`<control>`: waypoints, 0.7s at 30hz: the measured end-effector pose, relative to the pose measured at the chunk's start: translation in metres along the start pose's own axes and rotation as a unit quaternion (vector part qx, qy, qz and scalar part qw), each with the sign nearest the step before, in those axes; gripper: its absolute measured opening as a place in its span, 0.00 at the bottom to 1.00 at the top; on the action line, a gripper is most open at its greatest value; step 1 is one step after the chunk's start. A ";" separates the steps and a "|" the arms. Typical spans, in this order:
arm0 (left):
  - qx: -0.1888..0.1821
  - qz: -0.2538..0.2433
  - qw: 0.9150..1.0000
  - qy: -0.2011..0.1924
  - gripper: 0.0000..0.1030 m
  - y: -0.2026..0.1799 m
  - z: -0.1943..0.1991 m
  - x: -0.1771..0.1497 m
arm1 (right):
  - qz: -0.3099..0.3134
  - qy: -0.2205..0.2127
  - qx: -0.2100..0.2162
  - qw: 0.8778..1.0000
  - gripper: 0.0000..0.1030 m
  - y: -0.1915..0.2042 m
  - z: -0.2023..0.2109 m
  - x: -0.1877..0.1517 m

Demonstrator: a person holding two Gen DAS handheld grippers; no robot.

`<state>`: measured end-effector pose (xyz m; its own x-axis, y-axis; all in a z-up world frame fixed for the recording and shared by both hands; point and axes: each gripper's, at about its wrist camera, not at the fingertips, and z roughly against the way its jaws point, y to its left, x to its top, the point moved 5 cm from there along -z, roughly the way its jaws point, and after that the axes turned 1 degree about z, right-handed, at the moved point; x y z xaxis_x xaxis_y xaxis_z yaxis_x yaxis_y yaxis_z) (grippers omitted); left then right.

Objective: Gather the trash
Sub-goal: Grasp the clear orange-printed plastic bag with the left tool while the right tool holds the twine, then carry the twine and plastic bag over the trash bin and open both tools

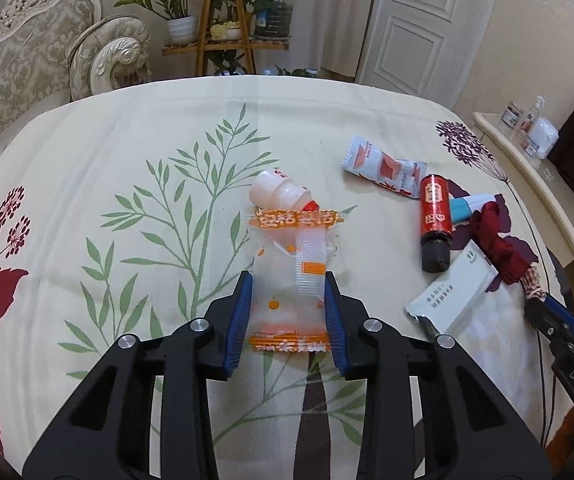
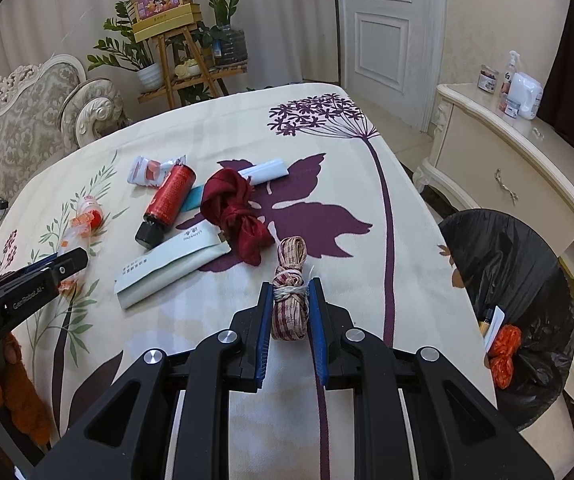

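A clear wrapper (image 1: 287, 276) with orange print lies flat on the flowered counter (image 1: 127, 152), its far end touching a small white bottle (image 1: 277, 194). The left hand-held gripper (image 1: 289, 284) has it between narrow jaws, the blue pads at both its edges. The right hand-held gripper (image 2: 290, 294) is clamped on a tied bundle of cord (image 2: 290, 280). Near it lie a red bottle (image 2: 169, 204), a red cloth (image 2: 235, 210) and a white packet (image 2: 171, 268). A black-lined bin (image 2: 515, 272) stands beside the counter.
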<state>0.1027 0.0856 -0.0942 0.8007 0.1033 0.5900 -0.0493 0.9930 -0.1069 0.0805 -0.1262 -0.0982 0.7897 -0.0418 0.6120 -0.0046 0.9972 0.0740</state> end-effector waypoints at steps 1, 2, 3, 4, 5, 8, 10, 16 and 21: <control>-0.001 0.000 1.000 -0.002 0.32 0.000 0.002 -0.001 | 0.000 0.000 0.000 1.000 0.19 0.000 0.001 -0.001; -0.002 0.000 1.000 -0.004 0.32 -0.001 0.004 -0.003 | -0.001 -0.001 0.000 1.000 0.19 0.000 0.002 -0.002; -0.004 0.000 1.000 -0.007 0.32 -0.001 0.007 -0.004 | -0.001 -0.002 0.001 1.000 0.19 0.000 0.002 -0.001; -0.007 -0.001 1.000 -0.010 0.32 -0.003 0.011 -0.005 | -0.001 -0.004 0.001 1.000 0.19 -0.001 0.004 -0.002; -0.009 -0.003 1.000 -0.013 0.32 -0.004 0.014 -0.006 | -0.001 -0.006 0.001 1.000 0.19 -0.001 0.006 -0.002; -0.014 -0.015 1.000 -0.024 0.32 -0.014 0.026 -0.010 | -0.002 -0.011 0.001 1.000 0.19 -0.002 0.013 -0.004; -0.019 -0.021 0.999 -0.030 0.32 -0.022 0.032 -0.012 | -0.003 -0.015 -0.001 1.000 0.19 -0.003 0.018 -0.005; -0.035 -0.050 0.997 -0.051 0.32 -0.052 0.048 -0.017 | -0.007 -0.029 -0.009 1.000 0.19 -0.011 0.035 -0.007; -0.059 -0.072 0.994 -0.060 0.32 -0.086 0.055 -0.020 | -0.018 -0.042 -0.028 0.999 0.19 -0.030 0.050 -0.009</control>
<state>0.0582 0.0015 -0.0532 0.7168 -0.0273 0.6968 0.1378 0.9851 -0.1031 0.0424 -0.1583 -0.0667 0.7340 -0.0806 0.6743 0.0591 0.9967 0.0547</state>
